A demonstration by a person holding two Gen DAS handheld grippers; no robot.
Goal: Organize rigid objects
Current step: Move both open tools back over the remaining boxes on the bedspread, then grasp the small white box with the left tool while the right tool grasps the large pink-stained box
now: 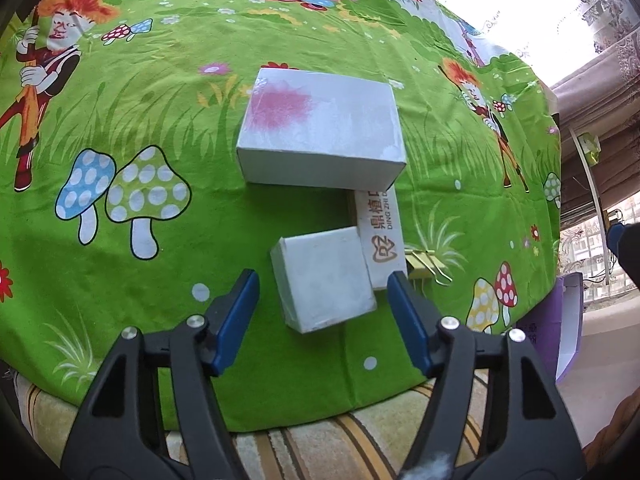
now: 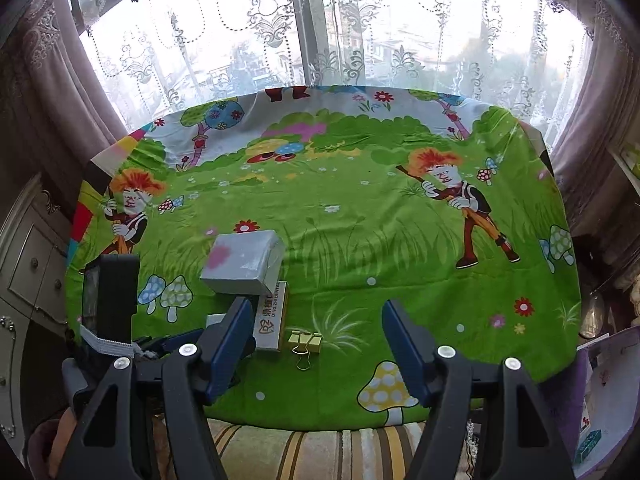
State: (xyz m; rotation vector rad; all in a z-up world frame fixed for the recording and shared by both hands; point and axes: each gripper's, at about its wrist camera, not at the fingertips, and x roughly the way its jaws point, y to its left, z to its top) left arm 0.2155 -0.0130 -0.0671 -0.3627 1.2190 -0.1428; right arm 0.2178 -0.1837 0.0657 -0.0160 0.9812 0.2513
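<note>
1. Left tool (image 1: 323, 280): jaws spread, straddling the small white cardboard box (image 1: 324, 280) on the tabletop covered by the green cartoon-print cloth (image 1: 120, 272); pads look clear of its sides, nothing pinched.
2. Right tool (image 2: 316, 312): spread, empty, over bare cloth just right of the cluster.
3. Small box touches the narrow white printed carton (image 1: 380, 236); the large white box with a pink stain (image 1: 320, 128) sits behind, overlapping the carton's far end.
4. Grip advice: square the pads on opposite box faces, keep the right pad off the carton, then close.
5. Only the right view shows the yellow binder clips (image 2: 305, 340) in full; only the left shows the small box clearly.
</note>
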